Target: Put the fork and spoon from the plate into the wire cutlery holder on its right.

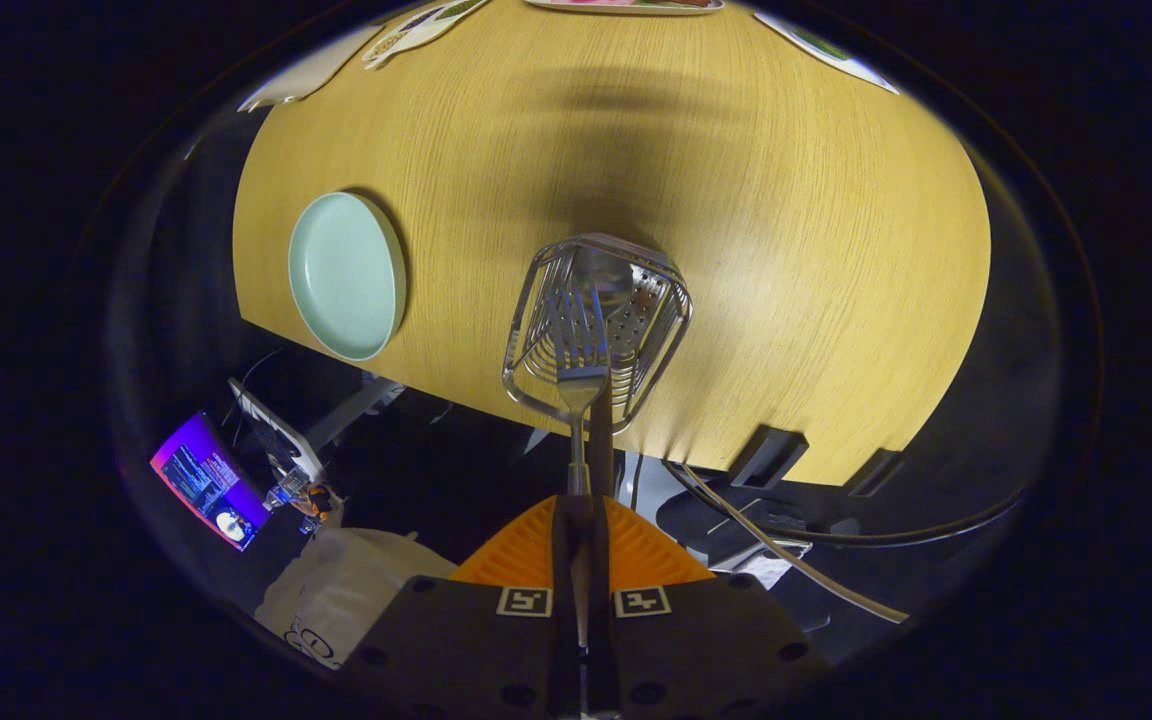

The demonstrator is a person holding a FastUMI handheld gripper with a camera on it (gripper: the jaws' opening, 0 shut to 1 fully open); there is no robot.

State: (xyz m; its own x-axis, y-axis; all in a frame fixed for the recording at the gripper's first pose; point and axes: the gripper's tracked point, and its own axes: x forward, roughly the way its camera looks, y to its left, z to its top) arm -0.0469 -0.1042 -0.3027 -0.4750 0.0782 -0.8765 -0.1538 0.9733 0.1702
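Jaws nearly closed, both fingers pinching fork handle; gripper carries it tines-forward, so we judge head goes in first. Fork head sits over wire cutlery holder mouth, we cannot tell if inside. We see spoon bowl in holder. Plate bare, on table left of holder.

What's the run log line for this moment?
gripper: shut on fork | fork: tines forward, above wire cutlery holder | spoon: in holder | plate: empty, left of holder | step: fork not yet released
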